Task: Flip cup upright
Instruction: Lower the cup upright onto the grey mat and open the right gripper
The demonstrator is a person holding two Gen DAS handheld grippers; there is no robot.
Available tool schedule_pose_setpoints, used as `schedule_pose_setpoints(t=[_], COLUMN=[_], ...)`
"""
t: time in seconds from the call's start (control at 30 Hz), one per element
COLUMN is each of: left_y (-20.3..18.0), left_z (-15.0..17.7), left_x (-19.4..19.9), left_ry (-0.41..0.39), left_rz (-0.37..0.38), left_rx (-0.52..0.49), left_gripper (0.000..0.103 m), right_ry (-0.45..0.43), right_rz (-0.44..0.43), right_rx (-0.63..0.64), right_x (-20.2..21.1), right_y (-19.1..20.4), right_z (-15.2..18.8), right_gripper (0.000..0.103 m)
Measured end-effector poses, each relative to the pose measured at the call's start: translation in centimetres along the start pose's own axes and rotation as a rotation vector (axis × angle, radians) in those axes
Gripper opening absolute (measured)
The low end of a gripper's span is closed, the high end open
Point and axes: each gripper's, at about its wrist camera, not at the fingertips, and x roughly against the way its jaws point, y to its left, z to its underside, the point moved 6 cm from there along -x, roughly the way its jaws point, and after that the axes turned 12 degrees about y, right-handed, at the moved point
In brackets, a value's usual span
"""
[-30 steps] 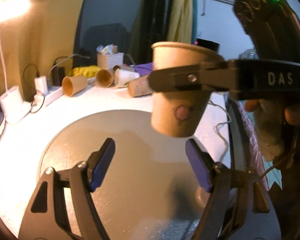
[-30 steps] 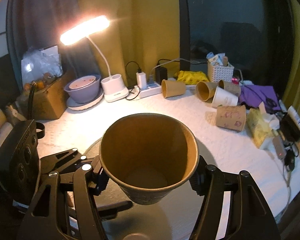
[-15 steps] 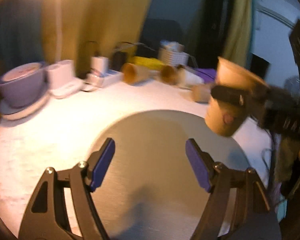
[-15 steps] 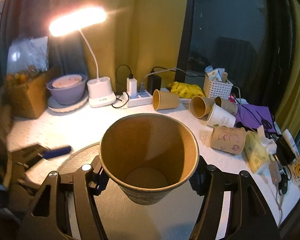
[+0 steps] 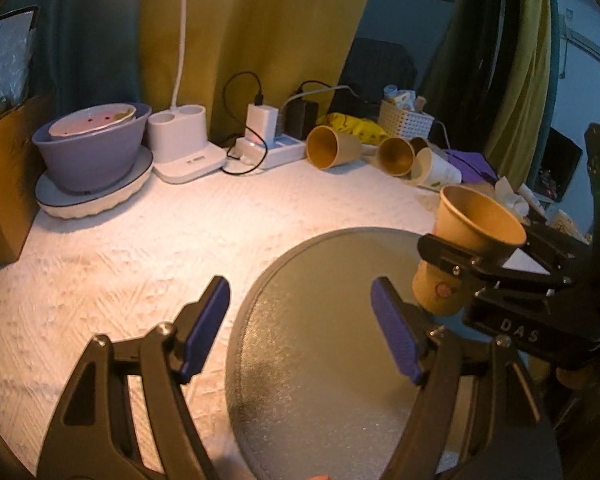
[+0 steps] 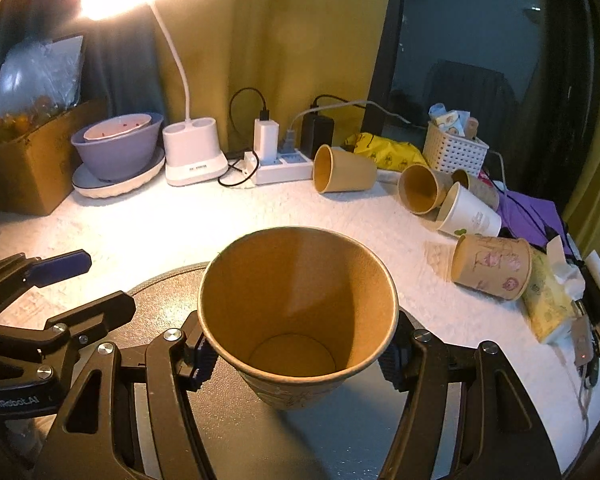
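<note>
Now | cup [image 6: 296, 312] mouth-up, clamped between right tongs [image 6: 296, 354] above disc [image 5: 320, 360] | left tongs [image 5: 300, 328] apart, holding nothing

Black left tool [image 5: 300, 330], blue pads [image 5: 204, 326], seemingly ribbed.

The place looked like a lived-in home desk [image 6: 148, 236] under a white textured cover: a lit white gooseneck lamp [image 6: 192, 156], a white power strip with chargers [image 6: 280, 166], a lavender plastic bowl [image 6: 116, 148], a white woven basket [image 6: 454, 150] and yellow curtains [image 6: 292, 48] behind.
</note>
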Motion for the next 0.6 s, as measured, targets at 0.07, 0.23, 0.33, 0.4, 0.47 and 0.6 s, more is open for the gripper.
schedule_pose_setpoints(t=[0.07,0.23,0.33,0.4,0.47,0.6], left_y=[0.0,0.1,0.1,0.0,-0.1,-0.1], left_z=[0.1,0.2,0.3,0.3,0.3,0.3], left_x=[-0.2,-0.6,-0.5,-0.3,-0.3,-0.4], left_ry=[0.006,0.018,0.013,0.003,0.004,0.006], left_rz=[-0.008,-0.042,-0.049,-0.052,-0.054,-0.059], left_rx=[0.003,0.002,0.001,-0.005,-0.009,-0.008], left_gripper=[0.074,0.077,0.088,0.090,0.091,0.091], right_ry=[0.005,0.017,0.021,0.037,0.043,0.053], right_rz=[-0.001,0.015,0.032,0.029,0.028,0.028], right_rx=[0.002,0.000,-0.012,-0.022,-0.029,-0.028], right_x=[-0.2,-0.5,-0.5,-0.7,-0.7,-0.6], right_y=[0.1,0.0,-0.5,-0.8,-1.0,-0.9], right_z=[0.2,0.5,0.7,0.9,1.1,1.6], right_gripper=[0.067,0.067,0.068,0.069,0.070,0.076])
